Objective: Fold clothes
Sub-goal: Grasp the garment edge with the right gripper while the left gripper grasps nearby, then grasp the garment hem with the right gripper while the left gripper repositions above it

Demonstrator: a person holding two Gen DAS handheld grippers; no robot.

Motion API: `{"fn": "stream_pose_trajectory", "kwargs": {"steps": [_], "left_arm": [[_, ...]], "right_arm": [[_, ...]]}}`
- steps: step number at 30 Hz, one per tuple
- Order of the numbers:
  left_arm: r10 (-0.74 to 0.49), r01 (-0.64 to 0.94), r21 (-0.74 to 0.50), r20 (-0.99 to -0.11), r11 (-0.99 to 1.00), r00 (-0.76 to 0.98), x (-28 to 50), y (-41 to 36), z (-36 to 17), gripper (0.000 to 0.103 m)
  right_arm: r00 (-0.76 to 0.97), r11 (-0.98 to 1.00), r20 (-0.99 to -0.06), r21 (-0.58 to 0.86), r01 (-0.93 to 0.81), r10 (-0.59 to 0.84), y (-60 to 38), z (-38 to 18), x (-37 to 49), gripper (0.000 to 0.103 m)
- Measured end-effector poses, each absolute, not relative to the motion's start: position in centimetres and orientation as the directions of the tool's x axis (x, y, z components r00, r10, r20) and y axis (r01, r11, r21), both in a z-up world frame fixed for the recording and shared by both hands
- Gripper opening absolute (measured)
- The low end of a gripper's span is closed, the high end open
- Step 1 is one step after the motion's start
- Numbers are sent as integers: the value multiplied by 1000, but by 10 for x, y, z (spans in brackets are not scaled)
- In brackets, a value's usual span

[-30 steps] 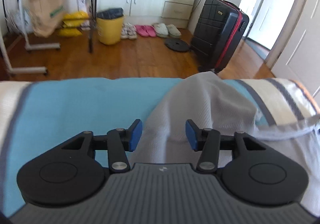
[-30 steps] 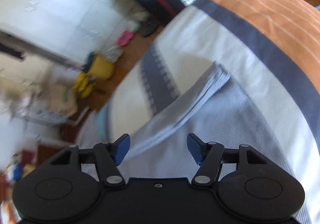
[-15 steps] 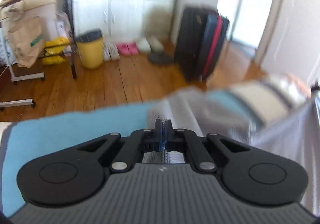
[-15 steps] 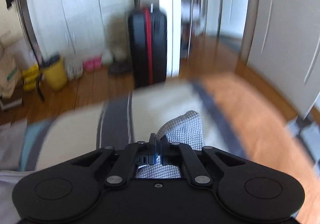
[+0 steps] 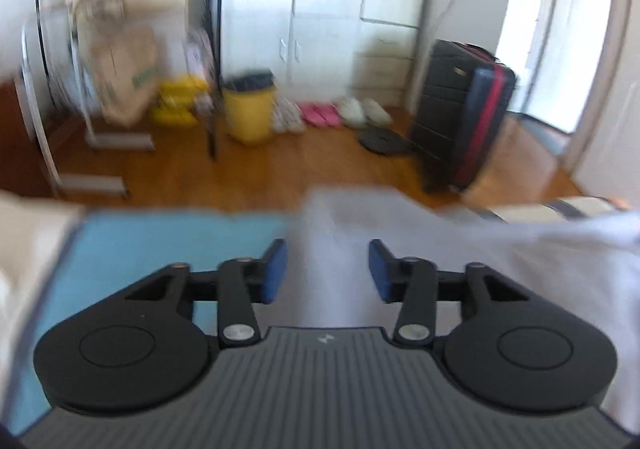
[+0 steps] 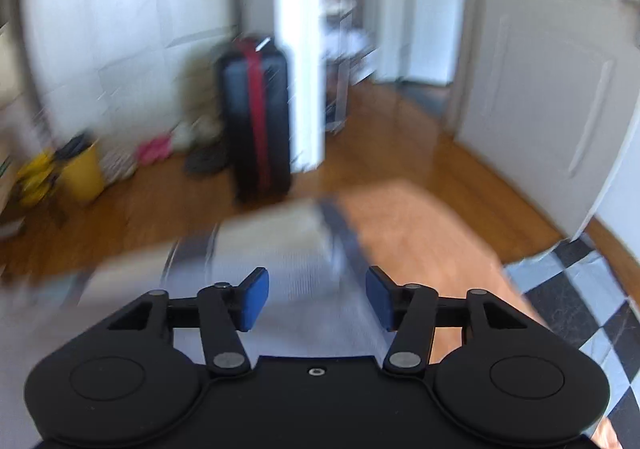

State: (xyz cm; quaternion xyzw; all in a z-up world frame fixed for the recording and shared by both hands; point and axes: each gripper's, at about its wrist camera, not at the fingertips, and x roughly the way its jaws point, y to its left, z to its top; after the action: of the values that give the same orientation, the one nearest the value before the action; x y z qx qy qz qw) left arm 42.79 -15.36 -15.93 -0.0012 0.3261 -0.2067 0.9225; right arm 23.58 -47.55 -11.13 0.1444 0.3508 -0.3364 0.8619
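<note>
A pale grey garment (image 5: 360,217) lies spread on the striped bedcover (image 5: 160,245), blurred by motion in both views. In the left wrist view my left gripper (image 5: 327,273) stands open above the garment, its blue pads apart with only flat cloth below the gap. In the right wrist view the garment (image 6: 288,273) shows as a folded grey strip running ahead. My right gripper (image 6: 317,297) is open over it, nothing pinched between the pads.
Beyond the bed edge lies a wooden floor (image 5: 280,169) with a black and red suitcase (image 5: 460,121), a yellow bin (image 5: 250,109), slippers (image 5: 320,115) and a rack with a paper bag (image 5: 124,77). The bedcover's orange part (image 6: 420,233) and a checkered cloth (image 6: 580,289) lie right.
Half a second ago both grippers were shut on the grey garment and lifting it. Now both have opened and the cloth lies flat on the bed beneath them.
</note>
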Motion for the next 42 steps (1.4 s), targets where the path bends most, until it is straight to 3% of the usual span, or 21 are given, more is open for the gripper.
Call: {"fn": "stream_pose_trajectory", "kwargs": {"steps": [4,6,10,12,14,16,18,23,27,29,32,34,35,36,38,42], "left_arm": [[-398,482,-47,-636,875,661,359,-144,-169,48],[-384,504,-21,-675,863,630,334,-144,-176,56],[-358,537,-1,-746,844,561,285,-142,-186,56],[-379,535,-39,-749,844,543,262,-138,-184,56],[-406,555,-70,-758,829,510,239,-138,-185,57],[-420,586,-81,-777,806,469,219,-140,-188,57],[-417,623,-46,-781,781,465,196,-143,-188,57],[-469,656,-57,-746,753,473,154,-145,-170,57],[-560,676,-126,-680,726,474,129,-137,-161,60],[-633,702,-216,-656,679,410,126,-138,-162,60],[-642,752,-181,-665,634,381,113,-154,-165,60],[-617,779,-105,-679,618,398,107,-167,-171,60],[-610,791,-80,-685,607,399,105,-173,-174,60],[-602,796,-63,-691,602,401,103,-177,-176,60],[-584,793,-27,-692,609,425,100,-181,-178,60],[-559,725,39,-610,687,562,96,-163,-162,60]], "right_arm": [[532,789,-756,32,613,-383,-428,-132,157,59],[549,793,-767,89,602,-331,-408,-133,108,59],[595,791,-761,188,583,-258,-384,-131,35,60],[623,783,-738,218,583,-258,-375,-134,3,71],[612,751,-740,230,619,-277,-369,-147,-25,74],[529,778,-802,135,613,-278,-366,-153,-34,74],[519,767,-778,77,637,-353,-363,-154,-45,74],[524,591,-828,325,739,-200,-392,-171,-60,74],[441,558,-883,287,778,-162,-393,-187,-58,76],[462,577,-876,309,756,-135,-390,-189,-62,82],[489,555,-862,343,758,-135,-389,-190,-67,84],[505,532,-847,354,769,-166,-392,-190,-67,72],[501,558,-841,321,766,-203,-390,-189,-64,44],[499,612,-835,275,742,-230,-386,-189,-59,9],[607,735,-740,233,637,-291,-369,-177,-57,8],[651,751,-601,123,648,-463,-350,-134,-68,7]]}}
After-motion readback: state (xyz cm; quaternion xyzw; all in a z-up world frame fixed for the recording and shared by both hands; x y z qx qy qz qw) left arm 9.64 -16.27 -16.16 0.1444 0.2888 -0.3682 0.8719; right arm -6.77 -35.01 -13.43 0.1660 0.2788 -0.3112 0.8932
